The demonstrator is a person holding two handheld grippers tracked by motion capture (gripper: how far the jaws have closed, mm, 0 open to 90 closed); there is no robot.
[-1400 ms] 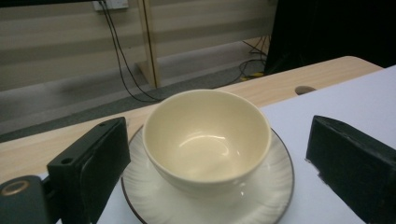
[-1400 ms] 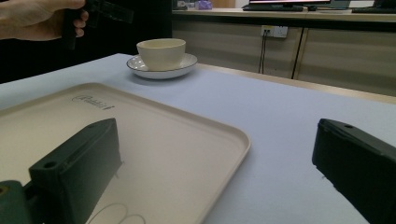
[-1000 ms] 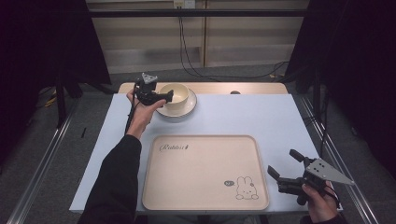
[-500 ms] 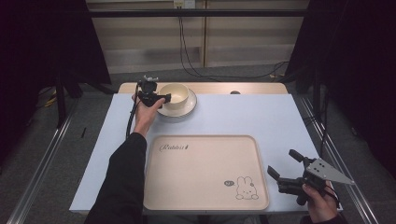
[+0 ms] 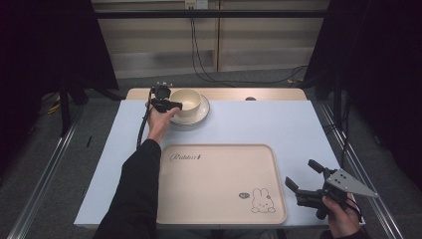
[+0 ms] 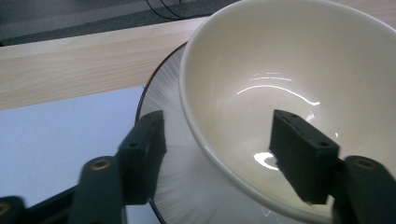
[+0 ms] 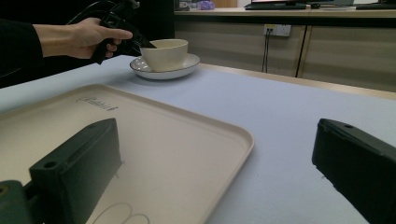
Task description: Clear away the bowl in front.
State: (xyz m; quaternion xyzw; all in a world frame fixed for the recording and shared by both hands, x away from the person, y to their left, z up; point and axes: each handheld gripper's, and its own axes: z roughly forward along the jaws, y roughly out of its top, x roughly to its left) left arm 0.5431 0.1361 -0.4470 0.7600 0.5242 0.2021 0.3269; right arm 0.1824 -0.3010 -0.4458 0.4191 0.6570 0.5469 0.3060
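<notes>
Your left claw has just been closing, and the bowl's wall now sits between its jaws, one inside, one outside; a gap remains, so nothing is clamped yet. Compared with a second ago, that hand has sunk to the rim. The bowl rests on its saucer at the counter's far edge. Your right claw waits wide apart beside the tray.

Lab — black curtains, floor rails, cables
</notes>
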